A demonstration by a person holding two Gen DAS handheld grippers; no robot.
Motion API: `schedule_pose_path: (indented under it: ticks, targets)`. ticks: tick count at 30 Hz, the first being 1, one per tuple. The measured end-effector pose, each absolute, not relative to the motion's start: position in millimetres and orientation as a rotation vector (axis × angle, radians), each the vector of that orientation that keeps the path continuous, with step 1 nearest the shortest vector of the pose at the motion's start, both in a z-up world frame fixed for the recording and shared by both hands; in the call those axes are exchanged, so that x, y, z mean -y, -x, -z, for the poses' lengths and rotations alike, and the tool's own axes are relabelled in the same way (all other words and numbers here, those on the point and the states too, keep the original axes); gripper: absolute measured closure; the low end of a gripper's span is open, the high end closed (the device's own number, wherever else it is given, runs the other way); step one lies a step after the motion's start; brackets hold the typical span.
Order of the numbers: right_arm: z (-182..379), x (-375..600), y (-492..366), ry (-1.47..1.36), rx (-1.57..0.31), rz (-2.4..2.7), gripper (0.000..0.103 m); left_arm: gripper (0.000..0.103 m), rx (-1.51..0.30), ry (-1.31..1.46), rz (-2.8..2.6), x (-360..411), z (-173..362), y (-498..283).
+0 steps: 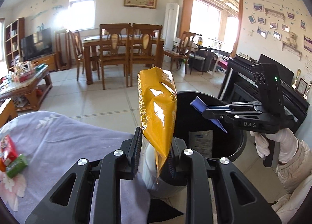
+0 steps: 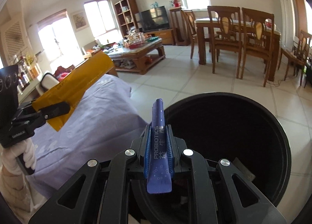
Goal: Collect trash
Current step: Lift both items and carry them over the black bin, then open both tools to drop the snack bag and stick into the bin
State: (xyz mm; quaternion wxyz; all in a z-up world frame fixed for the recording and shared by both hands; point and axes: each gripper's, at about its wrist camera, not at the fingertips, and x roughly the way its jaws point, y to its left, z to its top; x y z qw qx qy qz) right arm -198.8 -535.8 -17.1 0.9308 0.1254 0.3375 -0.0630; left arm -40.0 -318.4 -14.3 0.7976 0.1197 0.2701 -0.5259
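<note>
Left gripper (image 1: 154,155) clamped on the lower end of a yellow snack bag (image 1: 158,110), bag standing up and leaning right, just short of the black bin (image 1: 237,145). Right gripper (image 2: 159,145) pinched tight on a blue probiotics sachet (image 2: 159,145), its tip poking up at the near left rim of the bin (image 2: 280,132). In the left view, right gripper (image 1: 202,110) out over the bin mouth with the blue sachet (image 1: 198,104) sticking out both ways.

Best to bring each piece fully over the dark opening before letting go, not over the rim; the sachet looks light and could flutter out, so lower it into the mouth first. Yellow bag probably needs carrying further right, since much of it hangs over the near edge and the cloth. Release one at a time, keeping the grippers from knocking together. Some paper already down inside the bin.

Near and left: a lilac flowered cloth (image 1: 68,136), with a red packet (image 1: 7,149) and a green packet (image 1: 16,165) lying at its left edge, likely next to collect. Pale tiled floor (image 1: 109,95) beyond. Far side: dining table with wooden chairs (image 1: 115,48), television (image 1: 36,45), cluttered coffee table (image 1: 25,85) at far left, dark piano (image 1: 263,79) at right. White-gloved hand (image 1: 273,142) on the right gripper's handle.
</note>
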Motion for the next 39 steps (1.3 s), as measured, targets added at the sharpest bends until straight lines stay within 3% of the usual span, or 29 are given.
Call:
schedule_pose_path:
  ticks: [18, 34, 36, 38, 39]
  targets:
    - [60.0, 627.1, 257.6, -0.417, -0.676, 0.298, 0.088, 0.079, -0.729, -0.346, 1.293, 416.6, 73.4, 74.1]
    - [79.3, 646.2, 268.3, -0.458, -0.685, 0.327, 0.087, 0.076, -0.763, -0.422, 1.297, 438.7, 99.2, 91.1]
    - [78.6, 645.0, 267.1, -0.452, -0.684, 0.329, 0.085, 0.076, -0.761, -0.425, 1.292, 439.0, 98.4, 91.9]
    - [76.0, 642.0, 267.0, -0.443, -0.677, 0.338, 0.076, 0.075, -0.761, -0.432, 1.288, 443.0, 97.3, 93.8]
    - [73.1, 637.7, 266.5, -0.434, -0.673, 0.352, 0.059, 0.074, -0.760, -0.434, 1.289, 442.7, 97.0, 94.3]
